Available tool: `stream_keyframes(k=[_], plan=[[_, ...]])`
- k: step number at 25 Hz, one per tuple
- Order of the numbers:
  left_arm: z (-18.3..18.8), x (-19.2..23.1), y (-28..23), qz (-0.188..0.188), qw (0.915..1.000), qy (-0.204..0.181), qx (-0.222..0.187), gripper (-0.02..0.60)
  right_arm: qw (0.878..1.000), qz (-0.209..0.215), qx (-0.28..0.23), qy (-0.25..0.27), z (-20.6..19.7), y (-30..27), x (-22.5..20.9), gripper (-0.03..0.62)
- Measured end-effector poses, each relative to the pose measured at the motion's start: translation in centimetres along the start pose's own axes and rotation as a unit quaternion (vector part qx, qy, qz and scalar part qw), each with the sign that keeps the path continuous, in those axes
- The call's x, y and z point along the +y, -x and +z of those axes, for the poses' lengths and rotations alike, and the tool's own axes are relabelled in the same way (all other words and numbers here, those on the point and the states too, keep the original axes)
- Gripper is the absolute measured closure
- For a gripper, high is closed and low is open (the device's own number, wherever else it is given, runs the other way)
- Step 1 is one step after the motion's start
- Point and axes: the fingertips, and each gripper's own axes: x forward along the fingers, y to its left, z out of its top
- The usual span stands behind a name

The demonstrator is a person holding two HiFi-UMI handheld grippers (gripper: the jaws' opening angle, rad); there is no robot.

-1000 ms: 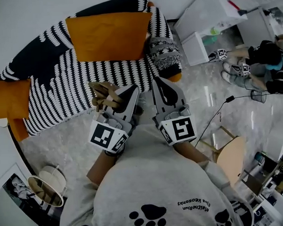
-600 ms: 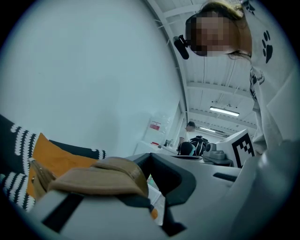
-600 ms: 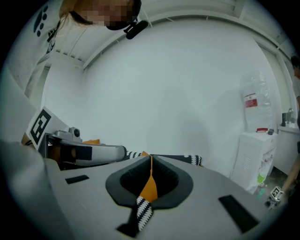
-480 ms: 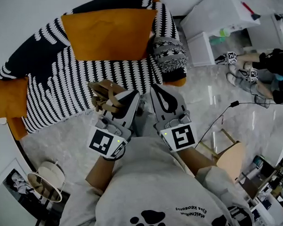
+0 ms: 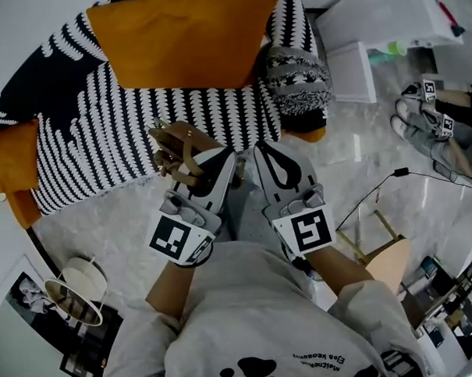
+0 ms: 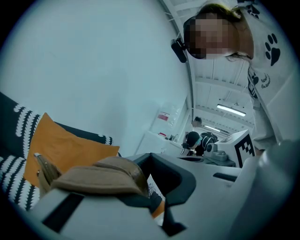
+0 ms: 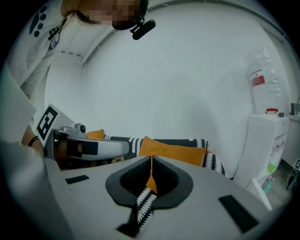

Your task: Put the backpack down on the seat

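While the left gripper (image 5: 221, 158) clamps the backpack strap (image 5: 177, 152), the right gripper (image 5: 267, 149) is closed, empty

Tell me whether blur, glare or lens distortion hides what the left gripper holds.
Head view: sharp, strong fisheye bend, glare patches on the glossy floor; tan strap at the left gripper reads clearly. Left gripper view: strap close and soft, corners vignetted black. Right gripper view: even, no glare.
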Motion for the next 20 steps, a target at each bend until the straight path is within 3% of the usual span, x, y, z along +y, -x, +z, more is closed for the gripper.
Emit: stream_keyframes(k=[20], plan=[[-6.8,5.8,-2.5,0.025,0.9991,0.034,-0.001,0.563,0.999,-0.002,0.027,-0.02,-8.1,-5.4,-1.5,0.556]])
